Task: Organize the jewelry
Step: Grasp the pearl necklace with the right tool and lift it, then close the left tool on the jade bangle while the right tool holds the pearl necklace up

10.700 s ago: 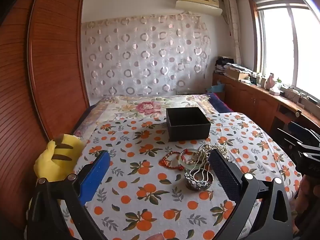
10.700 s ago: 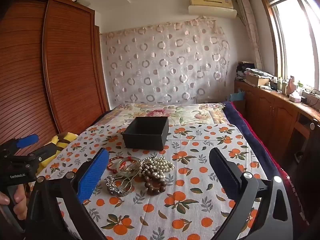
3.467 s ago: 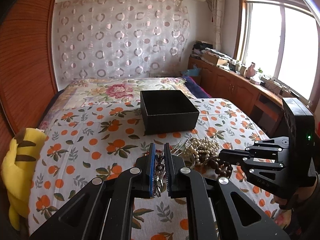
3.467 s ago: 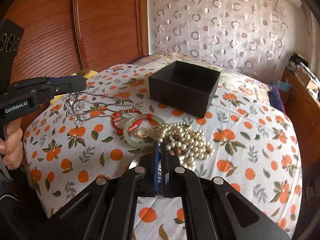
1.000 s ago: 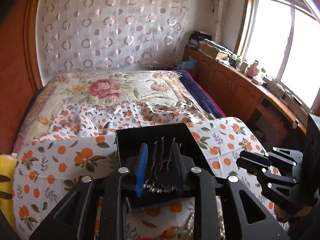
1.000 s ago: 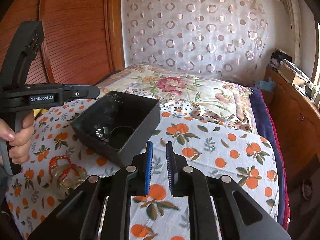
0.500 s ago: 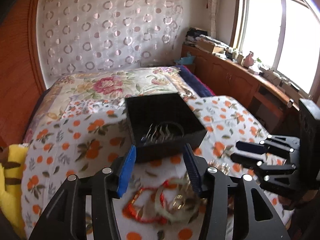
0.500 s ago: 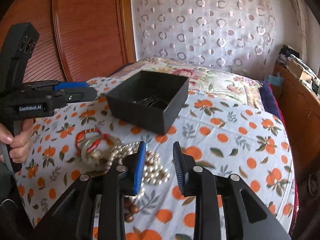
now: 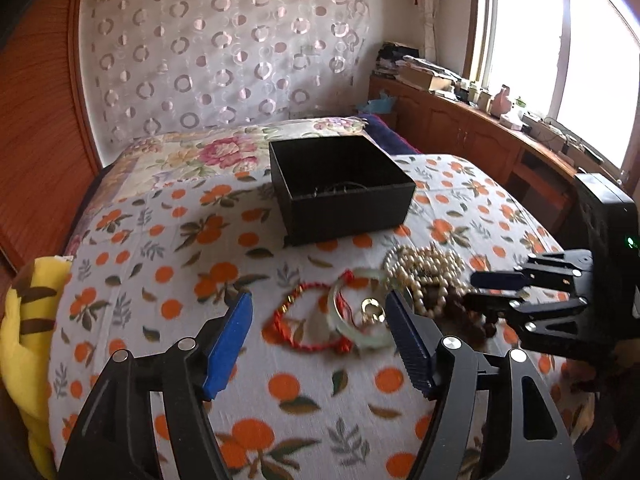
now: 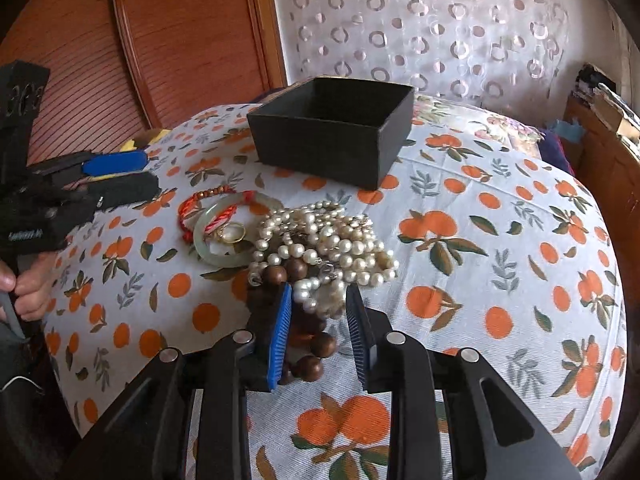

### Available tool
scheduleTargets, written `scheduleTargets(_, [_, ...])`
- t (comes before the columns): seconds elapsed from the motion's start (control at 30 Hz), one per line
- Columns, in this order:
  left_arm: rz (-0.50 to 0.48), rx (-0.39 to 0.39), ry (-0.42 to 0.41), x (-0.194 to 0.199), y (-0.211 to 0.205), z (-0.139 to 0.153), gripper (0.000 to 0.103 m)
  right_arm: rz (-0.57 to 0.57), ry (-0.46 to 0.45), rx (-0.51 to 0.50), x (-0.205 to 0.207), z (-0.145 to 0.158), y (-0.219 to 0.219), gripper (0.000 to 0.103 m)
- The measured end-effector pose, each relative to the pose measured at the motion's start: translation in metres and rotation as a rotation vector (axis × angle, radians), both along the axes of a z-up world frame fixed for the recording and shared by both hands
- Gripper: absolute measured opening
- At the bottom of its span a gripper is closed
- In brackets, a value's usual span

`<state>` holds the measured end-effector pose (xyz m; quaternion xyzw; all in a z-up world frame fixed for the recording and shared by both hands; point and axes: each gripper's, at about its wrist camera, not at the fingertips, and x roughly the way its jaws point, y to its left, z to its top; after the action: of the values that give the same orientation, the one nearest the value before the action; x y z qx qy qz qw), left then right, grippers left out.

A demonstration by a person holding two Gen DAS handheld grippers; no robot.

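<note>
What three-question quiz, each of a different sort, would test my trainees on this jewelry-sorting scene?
1. True or false: the black box is empty.
2. Which lies between the right gripper pads: A) jade bangle, B) wooden bead bracelet, C) red cord bracelet?
3. Fill in: the gold ring lies inside the ____.

Key:
1. False; thin metal pieces show inside.
2. B, with some pearl necklace too.
3. Jade bangle.

Black hand-held gripper (image 9: 318, 344), blue pad
</note>
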<state>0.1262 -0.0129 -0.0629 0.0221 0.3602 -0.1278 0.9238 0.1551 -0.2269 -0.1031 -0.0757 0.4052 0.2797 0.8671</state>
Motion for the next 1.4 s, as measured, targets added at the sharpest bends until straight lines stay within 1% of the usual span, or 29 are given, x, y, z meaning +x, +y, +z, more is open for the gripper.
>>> scheduleTargets(0.07, [-0.002,-0.002,0.002,-0.006,0.0,-0.003,0.066,-0.011,-0.013,0.005,-0.003,0.003,0.0,0.022])
scheduleTargets(0.13, [-0.007,-0.003,0.0,-0.013,-0.001,-0.005,0.066,-0.008,-0.025,0.018,-0.005,0.008,0.001,0.009])
scheduleTargets(0.17, [-0.008,-0.003,0.001,-0.015,-0.002,-0.006,0.066,0.001,-0.03,0.019,-0.008,0.01,0.002,0.009])
scheduleTargets(0.3, [-0.013,-0.013,-0.004,-0.026,-0.005,-0.007,0.066,0.005,-0.07,0.004,-0.011,0.022,0.001,0.008])
scheduleTargets(0.4, [-0.016,-0.018,-0.014,-0.034,-0.007,-0.005,0.066,-0.01,-0.108,0.005,-0.014,0.038,-0.004,0.008])
scheduleTargets(0.43, [-0.018,-0.02,-0.018,-0.038,-0.009,-0.005,0.068,-0.015,-0.126,0.006,-0.016,0.045,-0.005,0.008])
scheduleTargets(0.47, [-0.018,-0.02,-0.021,-0.041,-0.01,-0.005,0.072,-0.019,-0.14,0.008,-0.017,0.05,-0.006,0.008])
scheduleTargets(0.6, [-0.025,-0.023,-0.039,-0.054,-0.016,-0.005,0.077,-0.044,-0.183,0.022,-0.021,0.07,-0.012,0.008])
scheduleTargets(0.67, [-0.027,-0.025,-0.037,-0.056,-0.016,-0.005,0.078,-0.039,-0.194,0.041,-0.024,0.079,-0.014,0.008])
scheduleTargets(0.77, [-0.025,-0.027,-0.041,-0.057,-0.016,-0.004,0.081,-0.042,-0.223,0.039,-0.029,0.09,-0.015,0.008])
scheduleTargets(0.9, [-0.035,-0.036,-0.046,-0.053,-0.016,-0.003,0.083,-0.064,-0.255,0.056,-0.031,0.107,-0.021,0.008])
scheduleTargets(1.03, [-0.054,0.013,-0.023,-0.034,-0.023,-0.01,0.083,-0.073,-0.282,0.052,-0.029,0.118,-0.022,0.008])
scheduleTargets(1.3, [-0.094,0.048,0.042,0.004,-0.031,-0.022,0.083,-0.08,-0.315,0.054,-0.023,0.138,-0.018,0.008])
scheduleTargets(1.37, [-0.101,0.061,0.048,0.009,-0.034,-0.023,0.083,-0.08,-0.325,0.05,-0.021,0.143,-0.016,0.008])
scheduleTargets(1.4, [-0.119,0.06,0.053,0.011,-0.037,-0.024,0.083,-0.08,-0.331,0.049,-0.02,0.147,-0.015,0.008])
